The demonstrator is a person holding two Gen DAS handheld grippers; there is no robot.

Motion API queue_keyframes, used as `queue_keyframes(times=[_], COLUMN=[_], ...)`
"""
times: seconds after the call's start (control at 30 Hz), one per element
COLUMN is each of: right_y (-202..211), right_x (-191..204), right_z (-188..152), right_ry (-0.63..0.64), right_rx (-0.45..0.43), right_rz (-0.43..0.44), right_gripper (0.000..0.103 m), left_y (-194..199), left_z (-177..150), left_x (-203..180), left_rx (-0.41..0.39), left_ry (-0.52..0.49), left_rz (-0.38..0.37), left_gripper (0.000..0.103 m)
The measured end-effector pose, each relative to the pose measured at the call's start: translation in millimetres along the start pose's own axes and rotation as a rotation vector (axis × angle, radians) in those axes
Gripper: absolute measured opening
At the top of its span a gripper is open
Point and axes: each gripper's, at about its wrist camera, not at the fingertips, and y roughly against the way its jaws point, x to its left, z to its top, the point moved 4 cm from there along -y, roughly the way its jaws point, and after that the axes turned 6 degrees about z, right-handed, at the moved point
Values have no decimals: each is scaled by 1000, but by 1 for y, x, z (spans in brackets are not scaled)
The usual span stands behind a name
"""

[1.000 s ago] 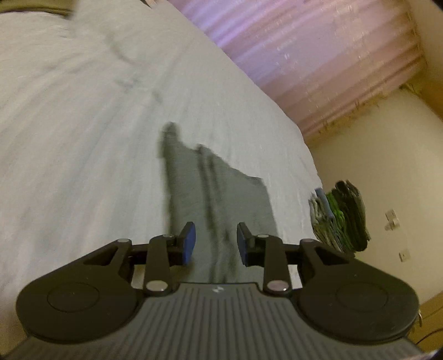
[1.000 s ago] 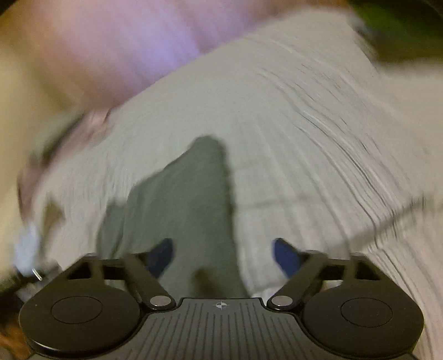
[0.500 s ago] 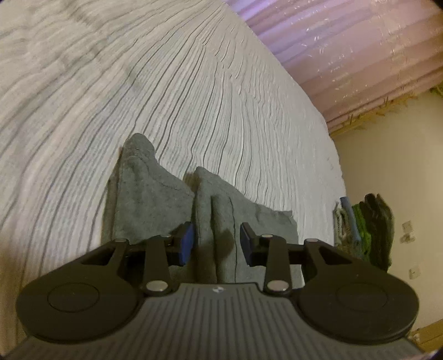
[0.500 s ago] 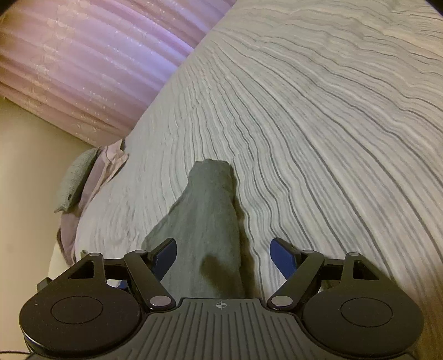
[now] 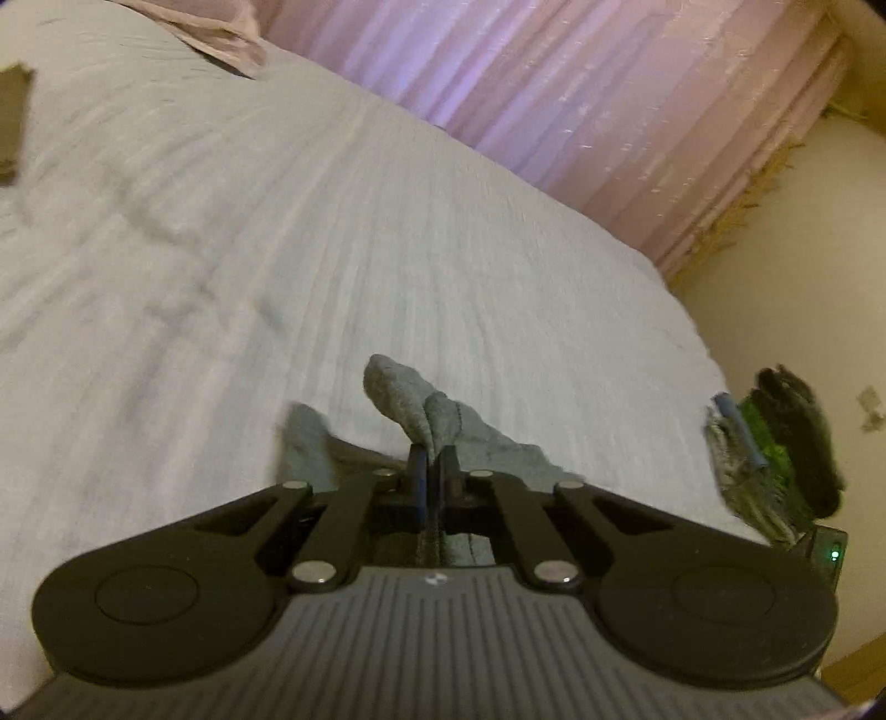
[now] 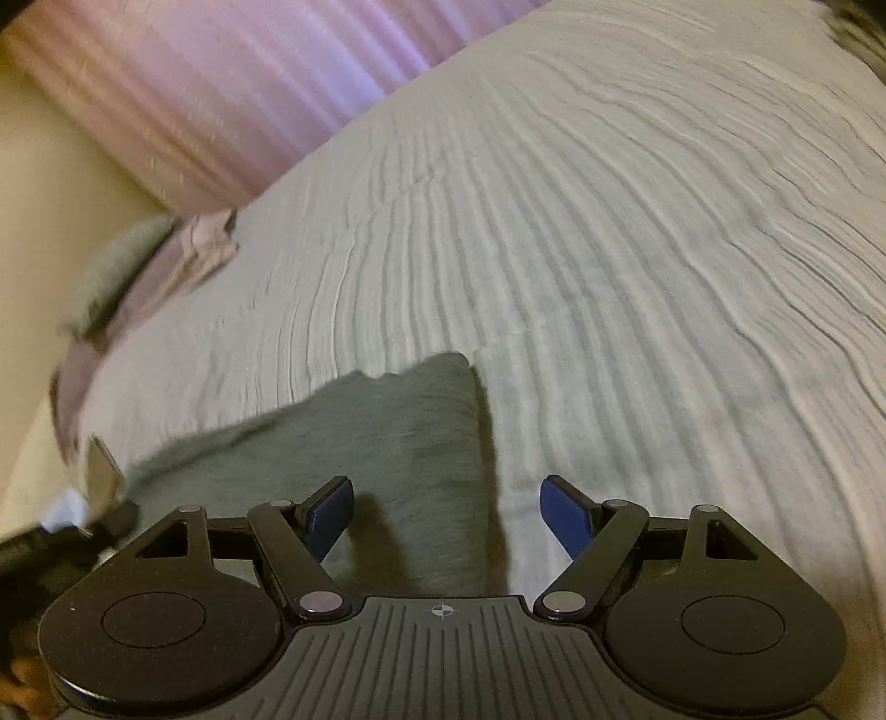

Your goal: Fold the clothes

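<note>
A small grey garment (image 5: 421, 412) lies bunched on the white bedspread (image 5: 332, 249). My left gripper (image 5: 433, 471) is shut on a raised fold of it, and the cloth runs back between the fingers. In the right wrist view the same grey garment (image 6: 398, 437) spreads flat under my right gripper (image 6: 447, 512), which is open above its right edge with nothing between the blue pads (image 6: 567, 512).
A stack of folded clothes (image 5: 775, 448), green, dark and blue, sits at the bed's right edge. A pink cloth (image 5: 216, 33) lies at the far end, also the pink cloth (image 6: 166, 271) with a grey piece. Pink curtains (image 5: 554, 83) hang behind. A dark item (image 5: 14, 122) lies far left.
My left gripper has closed on a fold of the grey garment and lifted it. The right gripper stayed open and shifted; the garment now lies spread wider beneath it.
</note>
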Motion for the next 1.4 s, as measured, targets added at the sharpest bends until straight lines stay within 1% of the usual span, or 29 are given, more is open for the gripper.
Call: queue_keyframes(times=[0.07, 0.17, 0.27, 0.37, 0.4, 0.43, 0.47, 0.53, 0.63, 0.7, 0.73, 0.8, 0.87, 0.97, 1.0, 1.03, 1.07, 1.13, 1.23, 1.27, 1.3, 1.33, 1.37, 1.4], right_y=[-10, -17, -15, 9, 21, 33, 48, 80, 123, 140, 148, 154, 147, 137, 134, 129, 123, 111, 103, 102, 101, 100, 99, 98], right_x=[10, 19, 21, 25, 28, 33, 37, 41, 52, 61, 65, 76, 84, 96, 100, 103, 104, 107, 110, 110, 111, 111, 111, 112], right_z=[-4, -12, -19, -32, -38, -45, -55, -77, -114, -143, -158, -184, -200, -224, -232, -236, -237, -239, -240, -240, -241, -241, -241, -241], right_ry=[55, 126, 172, 213, 242, 274, 312, 397, 530, 623, 669, 762, 847, 973, 1015, 1045, 1065, 1100, 1126, 1133, 1139, 1146, 1153, 1160], right_rx=[15, 22, 13, -17, -40, -64, -87, -126, -166, -158, -152, -131, -115, -90, -82, -75, -72, -66, -64, -64, -64, -63, -63, -63], right_rz=[-31, -73, -77, -79, -79, -83, -86, -89, -97, -106, -110, -121, -145, -181, -193, -204, -214, -233, -238, -235, -231, -227, -223, -219], right_gripper=[78, 78, 79, 79, 79, 79, 79, 79, 79, 79, 78, 78, 78, 78, 77, 73, 65, 63, 63, 59, 53, 36, 21, 8], left_y=[-14, -37, -45, -33, -22, -10, 6, 44, 99, 126, 132, 138, 144, 138, 134, 130, 125, 117, 105, 102, 99, 96, 94, 93], left_z=[0, -8, -16, -21, -23, -25, -29, -45, -84, -116, -131, -160, -189, -220, -227, -233, -236, -243, -253, -256, -259, -262, -263, -263], left_x=[14, 34, 46, 53, 54, 55, 53, 49, 36, 22, 13, -7, -26, -48, -52, -55, -57, -60, -59, -57, -55, -52, -50, -46], left_rx=[45, 105, 114, 84, 64, 42, 10, -43, -76, -83, -86, -93, -100, -121, -130, -139, -149, -179, -203, -218, -235, -262, -297, -325], left_ry=[26, 79, 115, 161, 156, 144, 113, 14, -153, -298, -393, -597, -801, -1094, -1174, -1241, -1301, -1408, -1525, -1568, -1613, -1659, -1703, -1745], left_rz=[26, 24, 3, -8, 7, 28, 46, 60, 51, 59, 73, 109, 144, 222, 249, 277, 305, 336, 346, 355, 365, 380, 401, 426], left_gripper=[1, 2, 4, 8, 18, 21, 21, 21, 21, 21, 21, 21, 22, 23, 23, 23, 23, 23, 24, 24, 23, 23, 21, 5])
